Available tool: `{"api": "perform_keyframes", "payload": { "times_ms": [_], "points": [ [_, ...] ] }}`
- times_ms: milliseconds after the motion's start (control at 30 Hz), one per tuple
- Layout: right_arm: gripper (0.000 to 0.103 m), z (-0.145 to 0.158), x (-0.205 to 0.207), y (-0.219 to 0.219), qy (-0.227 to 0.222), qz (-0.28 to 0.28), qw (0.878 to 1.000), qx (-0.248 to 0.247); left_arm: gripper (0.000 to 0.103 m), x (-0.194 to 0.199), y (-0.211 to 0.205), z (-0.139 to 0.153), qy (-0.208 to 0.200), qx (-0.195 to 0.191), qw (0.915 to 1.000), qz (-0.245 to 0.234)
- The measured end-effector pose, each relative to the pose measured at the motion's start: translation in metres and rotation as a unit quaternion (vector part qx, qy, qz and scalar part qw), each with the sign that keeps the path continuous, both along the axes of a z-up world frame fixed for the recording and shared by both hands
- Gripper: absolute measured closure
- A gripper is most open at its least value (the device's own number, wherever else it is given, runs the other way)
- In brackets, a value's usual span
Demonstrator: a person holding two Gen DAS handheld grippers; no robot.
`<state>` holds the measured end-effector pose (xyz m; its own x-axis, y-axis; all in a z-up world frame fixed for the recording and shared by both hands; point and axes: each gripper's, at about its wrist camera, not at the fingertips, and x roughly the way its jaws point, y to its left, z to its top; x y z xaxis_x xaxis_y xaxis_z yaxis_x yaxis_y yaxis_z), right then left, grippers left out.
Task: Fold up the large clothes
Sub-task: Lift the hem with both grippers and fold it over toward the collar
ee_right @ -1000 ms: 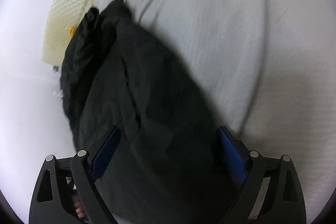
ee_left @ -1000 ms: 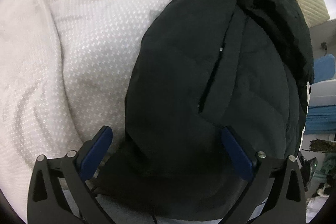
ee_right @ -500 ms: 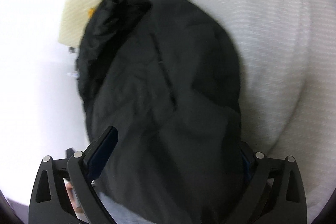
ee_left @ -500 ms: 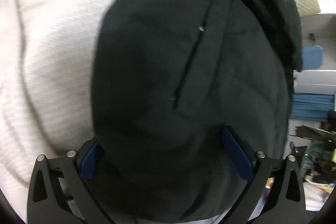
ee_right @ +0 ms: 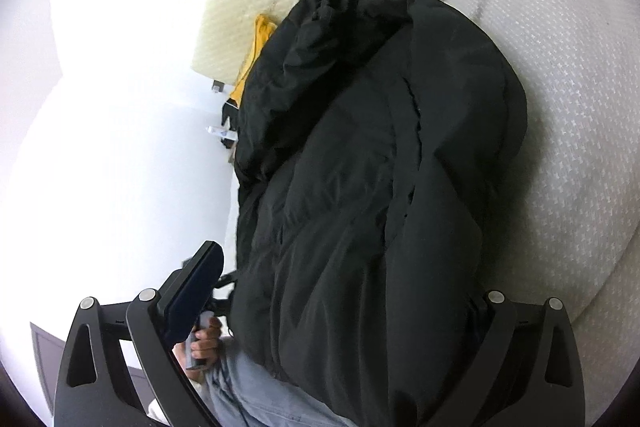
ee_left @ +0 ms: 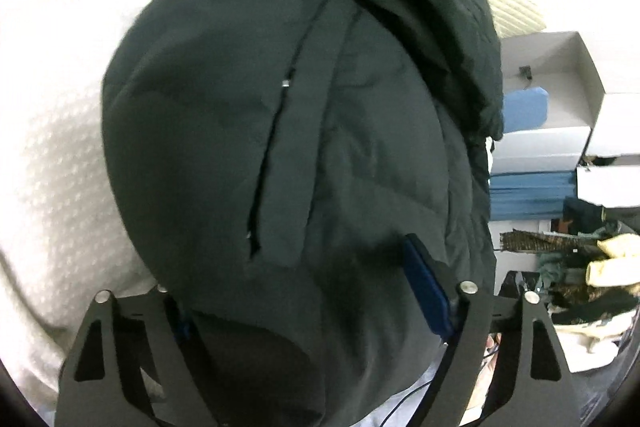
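Observation:
A large black puffer jacket [ee_left: 288, 131] is bunched into a thick folded bundle and fills both views; it also shows in the right wrist view [ee_right: 372, 163]. It hangs over the edge of a white textured bed cover [ee_right: 560, 75]. My left gripper [ee_left: 296, 291] is wide open with the jacket's lower end between its fingers; the right blue pad [ee_left: 424, 287] shows, the left one is mostly hidden. My right gripper [ee_right: 344, 291] is also wide open around the jacket's lower end; only its left pad [ee_right: 196, 291] shows.
A cream quilted pillow [ee_right: 248, 3] lies at the head of the bed, with a yellow cloth [ee_right: 256, 51] beside it. White boxes and blue folded fabric [ee_left: 536, 155] stand at the right of the left wrist view, with piled clothes [ee_left: 584, 275] below them.
Both grippers have moved in on the jacket, and it has risen and tilted off the bed. The jacket now fills more of each view and the room beside the bed shows.

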<state>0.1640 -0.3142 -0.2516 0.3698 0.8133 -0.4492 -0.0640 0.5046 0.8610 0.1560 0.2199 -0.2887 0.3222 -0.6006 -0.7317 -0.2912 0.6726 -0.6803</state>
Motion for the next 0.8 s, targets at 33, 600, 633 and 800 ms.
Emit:
{"api": "perform_keyframes", "payload": {
  "times_ms": [33, 600, 633, 800],
  "points": [
    [0.003, -0.003, -0.001, -0.002, 0.005, -0.001, 1.0, -0.005, 0.025, 0.001, -0.002, 0.0, -0.001, 0.004, 1.0, -0.002],
    [0.02, 0.004, -0.012, 0.022, -0.019, 0.029, 0.998, -0.053, 0.065, -0.01, -0.015, 0.042, -0.104, -0.035, 0.992, -0.062],
    [0.028, 0.007, -0.014, 0.023, -0.026, 0.029, 0.998, -0.054, 0.072, -0.013, -0.013, 0.044, -0.109, -0.039, 0.9916, -0.058],
    [0.083, 0.01, -0.022, 0.018, -0.035, 0.016, 0.997, -0.07, 0.09, -0.025, -0.003, 0.06, -0.136, -0.066, 0.988, -0.028]
  ]
}}
